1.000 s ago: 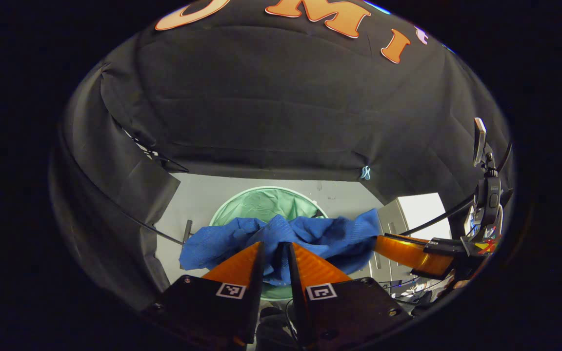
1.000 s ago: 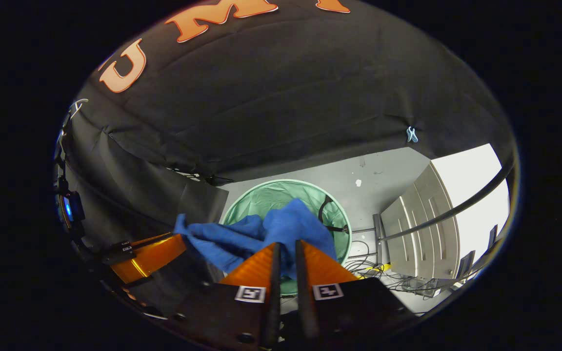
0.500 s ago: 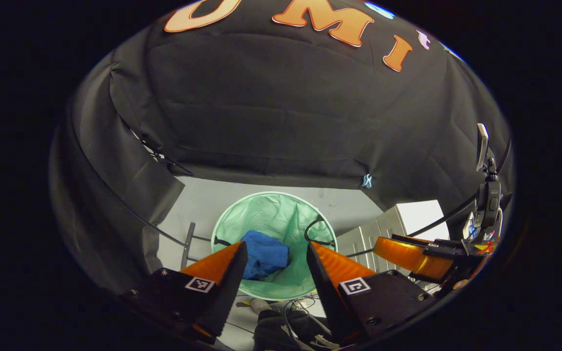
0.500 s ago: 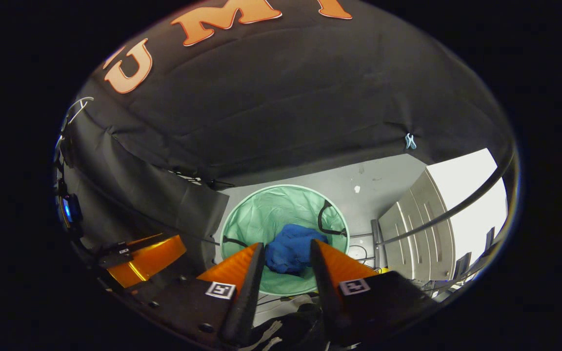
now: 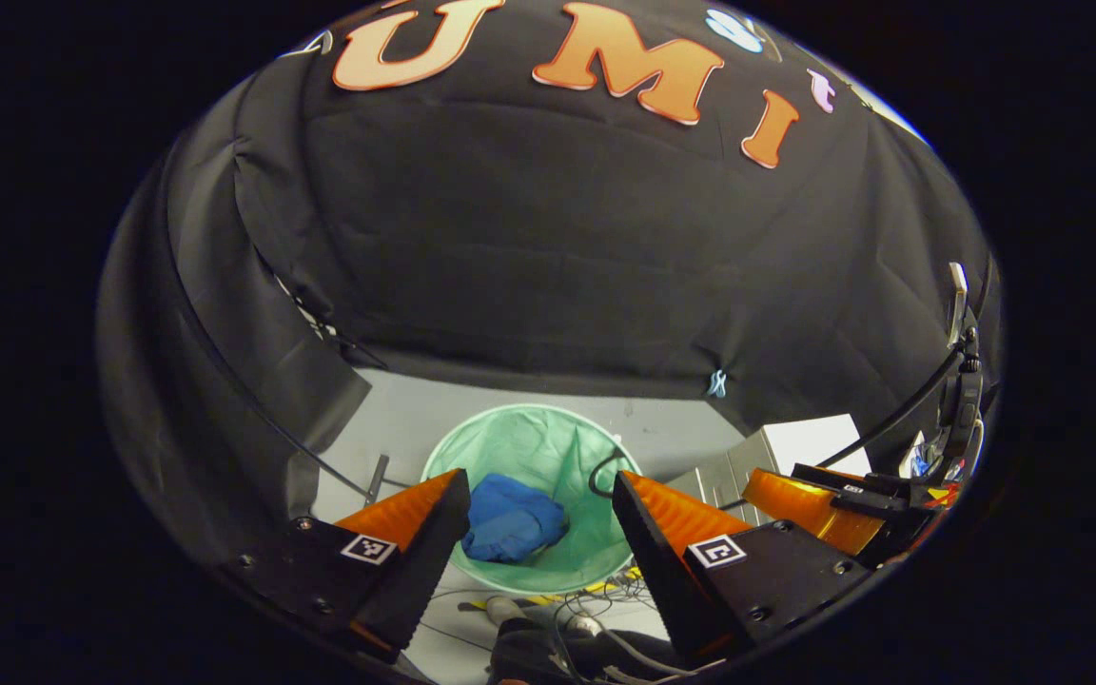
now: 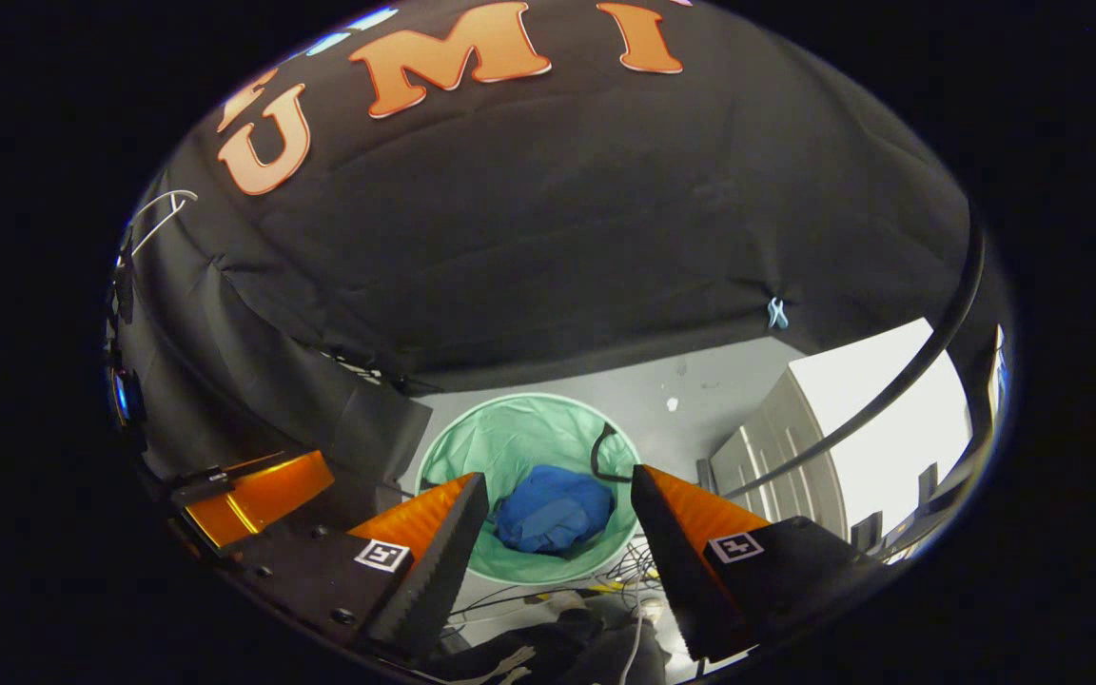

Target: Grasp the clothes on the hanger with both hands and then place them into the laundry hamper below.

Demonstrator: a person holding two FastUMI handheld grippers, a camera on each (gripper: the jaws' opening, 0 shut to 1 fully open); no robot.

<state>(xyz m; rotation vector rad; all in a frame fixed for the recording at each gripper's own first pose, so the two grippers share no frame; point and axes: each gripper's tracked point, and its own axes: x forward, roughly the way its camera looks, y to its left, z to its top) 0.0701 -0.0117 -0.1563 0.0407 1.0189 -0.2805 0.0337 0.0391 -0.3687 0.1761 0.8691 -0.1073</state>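
Note:
A crumpled blue garment lies at the bottom of the round pale-green laundry hamper on the grey floor. My left gripper hangs high above the hamper, open, with nothing between its fingers. My right gripper is also well above the hamper and open, holding nothing. In the left gripper view the right gripper shows off to the right; in the right gripper view the left gripper shows off to the left.
Black cloth walls close in the back and left. A white cabinet stands right of the hamper, a curved black cable hanging before it. Loose cables lie on the floor at the hamper's near side. A wire hanger hangs upper left.
One second ago both grippers were shut on the blue garment above the hamper. They opened, the garment dropped into the hamper, and both grippers have since risen and spread wider.

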